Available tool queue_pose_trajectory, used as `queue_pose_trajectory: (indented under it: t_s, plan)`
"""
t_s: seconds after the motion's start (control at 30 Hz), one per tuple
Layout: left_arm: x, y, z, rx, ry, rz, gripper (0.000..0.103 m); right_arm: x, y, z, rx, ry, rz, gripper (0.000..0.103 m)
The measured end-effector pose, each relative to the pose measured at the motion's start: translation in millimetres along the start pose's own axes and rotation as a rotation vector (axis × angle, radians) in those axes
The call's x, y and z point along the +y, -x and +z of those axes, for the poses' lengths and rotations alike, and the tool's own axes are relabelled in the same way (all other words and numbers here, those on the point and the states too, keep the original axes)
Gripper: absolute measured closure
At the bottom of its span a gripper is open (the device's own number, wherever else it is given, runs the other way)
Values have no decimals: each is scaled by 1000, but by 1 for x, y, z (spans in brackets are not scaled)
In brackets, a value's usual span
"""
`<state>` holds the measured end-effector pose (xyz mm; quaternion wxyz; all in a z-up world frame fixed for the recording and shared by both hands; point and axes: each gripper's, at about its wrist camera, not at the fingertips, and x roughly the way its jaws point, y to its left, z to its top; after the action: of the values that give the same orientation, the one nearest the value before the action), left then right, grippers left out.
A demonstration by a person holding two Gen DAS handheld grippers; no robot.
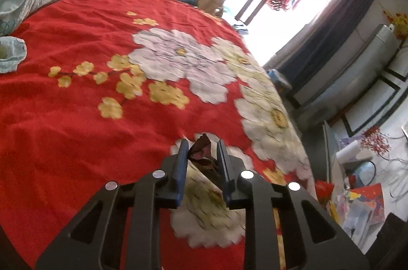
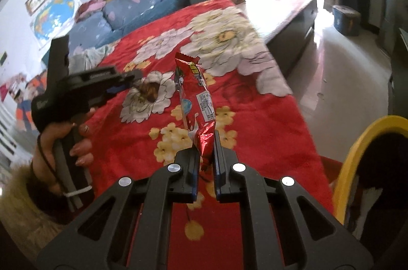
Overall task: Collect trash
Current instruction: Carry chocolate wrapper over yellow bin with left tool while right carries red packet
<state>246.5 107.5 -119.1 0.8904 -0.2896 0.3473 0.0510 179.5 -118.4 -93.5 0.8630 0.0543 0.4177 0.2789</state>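
On the left, our left gripper has its jaws around a crumpled brown wrapper, which lies on a white flower of the red bedspread. Our right gripper has its jaws closed on a red snack packet, held upright above the bed. At the near right we see a yellow-rimmed bin.
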Motion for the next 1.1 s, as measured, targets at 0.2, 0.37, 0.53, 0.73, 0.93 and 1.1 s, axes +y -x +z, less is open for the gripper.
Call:
queue_pose_trajectory:
  t_s: [0.2, 0.37, 0.53, 0.73, 0.93, 1.1]
  plan:
    - [-31, 20, -16, -12, -79, -68, 85, -15, 22, -5, -37, -52, -23, 98]
    - [-58, 33, -29, -17, -153, -116, 85, -24, 37, -10, -55, -77, -39, 98]
    - [-89, 46, -42, -17, -237, -174, 85, -37, 50, -13, -75, -111, -65, 98]
    - [-111, 57, -52, -23, -295, -213, 85, -50, 63, -17, -95, -145, -92, 98]
    - [-129, 66, -61, -23, -335, -247, 85, -61, 75, -20, -121, -173, -121, 98]
    - [-144, 72, -71, -21, -376, -274, 85, -69, 82, -23, -139, -196, -145, 98]
